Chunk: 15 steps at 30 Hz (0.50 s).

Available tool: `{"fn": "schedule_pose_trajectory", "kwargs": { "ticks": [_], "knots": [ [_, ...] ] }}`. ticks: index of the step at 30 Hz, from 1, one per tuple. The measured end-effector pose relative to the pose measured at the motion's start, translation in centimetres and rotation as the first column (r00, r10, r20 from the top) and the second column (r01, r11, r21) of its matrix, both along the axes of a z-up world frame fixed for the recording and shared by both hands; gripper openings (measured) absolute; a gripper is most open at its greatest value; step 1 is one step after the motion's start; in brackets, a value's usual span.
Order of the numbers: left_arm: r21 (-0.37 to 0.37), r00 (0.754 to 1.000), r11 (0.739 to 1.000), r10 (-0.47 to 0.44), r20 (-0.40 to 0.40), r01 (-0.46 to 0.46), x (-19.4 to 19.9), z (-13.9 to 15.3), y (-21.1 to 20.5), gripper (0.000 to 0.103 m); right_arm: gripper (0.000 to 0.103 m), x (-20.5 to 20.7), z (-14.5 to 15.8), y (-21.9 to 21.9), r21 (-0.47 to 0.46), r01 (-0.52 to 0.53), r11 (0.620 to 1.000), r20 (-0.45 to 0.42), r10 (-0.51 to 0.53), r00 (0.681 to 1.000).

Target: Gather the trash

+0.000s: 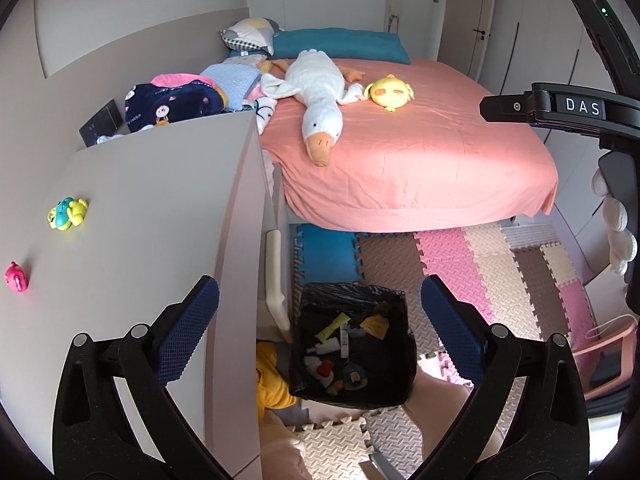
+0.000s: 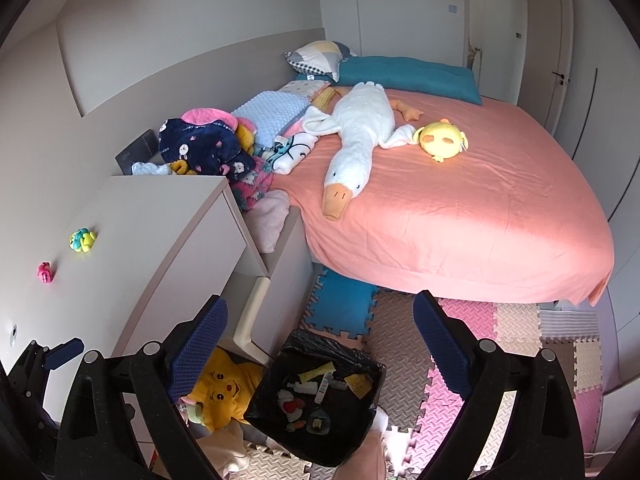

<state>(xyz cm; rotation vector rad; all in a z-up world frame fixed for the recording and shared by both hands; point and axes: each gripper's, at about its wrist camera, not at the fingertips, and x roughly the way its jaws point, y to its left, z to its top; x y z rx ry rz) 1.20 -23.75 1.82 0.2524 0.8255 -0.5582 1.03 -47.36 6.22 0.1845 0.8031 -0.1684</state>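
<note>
A square bin lined with a black bag (image 1: 394, 312) stands on the foam floor mats below both grippers; it also shows in the right wrist view (image 2: 368, 364). Several wrappers and scraps of trash (image 1: 340, 354) lie inside it, also seen in the right wrist view (image 2: 320, 394). My left gripper (image 1: 320, 328) is open and empty, held high above the bin. My right gripper (image 2: 320, 340) is open and empty, also above the bin. The right gripper's body (image 1: 560, 108) shows at the right edge of the left wrist view.
A beige cabinet (image 1: 160, 208) with a small yellow-teal toy (image 1: 67, 214) and a pink toy (image 1: 16, 277) stands at left. A bed with a pink sheet (image 1: 420, 168) holds a white goose plush (image 1: 320, 92), a yellow chick plush (image 1: 388, 91) and piled clothes (image 1: 176, 102). A yellow star plush (image 2: 220, 396) lies beside the bin.
</note>
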Motion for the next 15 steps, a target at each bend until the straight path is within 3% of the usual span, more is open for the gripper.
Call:
{"fn": "schedule_pose_trajectory", "kwargs": {
  "ticks": [15],
  "knots": [
    [-0.013, 0.997, 0.997, 0.077, -0.011, -0.078, 1.4, -0.3, 3.8, 0.098, 0.093, 2.3, -0.3, 4.5, 0.021, -0.082, 0.996, 0.028, 0.081, 0.996]
  ]
}}
